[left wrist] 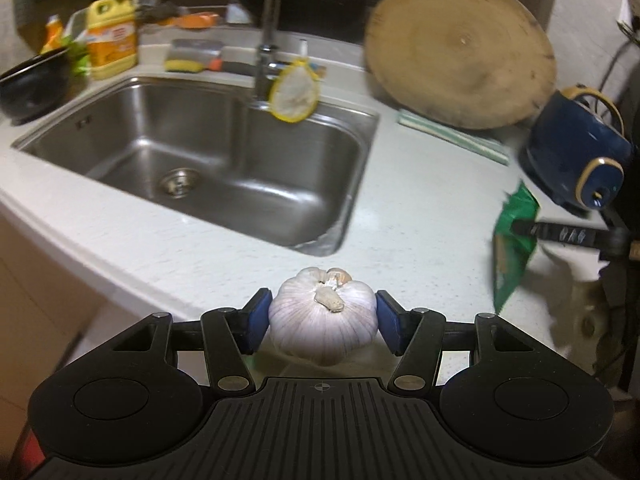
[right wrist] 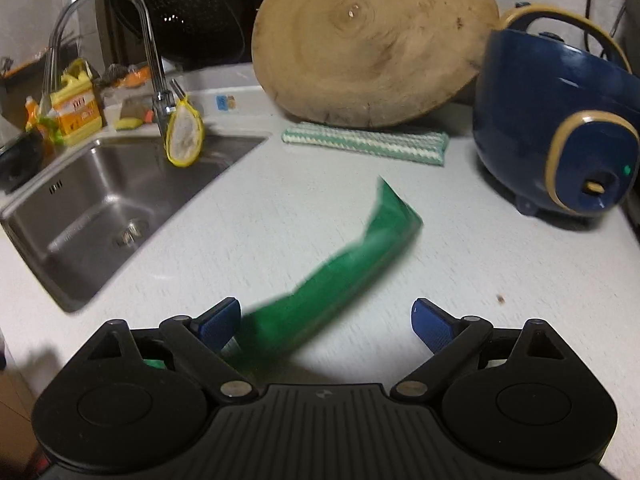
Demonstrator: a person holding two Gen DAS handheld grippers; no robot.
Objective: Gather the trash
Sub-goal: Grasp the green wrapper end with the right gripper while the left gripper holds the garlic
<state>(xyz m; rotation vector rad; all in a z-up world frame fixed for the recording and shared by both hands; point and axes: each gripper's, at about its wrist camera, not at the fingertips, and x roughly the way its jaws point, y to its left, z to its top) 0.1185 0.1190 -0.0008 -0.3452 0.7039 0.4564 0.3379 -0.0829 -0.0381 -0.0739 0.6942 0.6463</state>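
Left wrist view: the left gripper (left wrist: pixel 323 318) is closed on a garlic bulb (left wrist: pixel 323 316), which is clamped between both blue pads (left wrist: pixel 256 320) with its stem end turned toward the camera. The bulb is held above the near edge of the pale countertop (left wrist: pixel 420 208). A stainless sink (left wrist: pixel 208 152) is seen ahead and to the left, with a tap (left wrist: pixel 270 28) behind it and a yellow-rimmed mesh strainer (left wrist: pixel 295 92) hung at the tap's base. A round wooden board (left wrist: pixel 460 56) is leaned against the wall. A blue cooker (left wrist: pixel 576 152) is located at the right. A green wrapper (left wrist: pixel 514 248) is seen at the right edge, pressed by a dark finger of the other gripper.

Right wrist view: the right gripper (right wrist: pixel 326 324) is shown with its jaws standing wide. The green wrapper (right wrist: pixel 348 264) is blurred and extends from beside the left pad (right wrist: pixel 218 326) out over the countertop (right wrist: pixel 280 208). It is touched by that pad only; the other pad stands well clear. A striped green-and-white cloth (right wrist: pixel 364 144) is laid flat in front of the wooden board (right wrist: pixel 372 44). The blue cooker (right wrist: pixel 556 136) is positioned at the right, the sink (right wrist: pixel 108 208) at the left.
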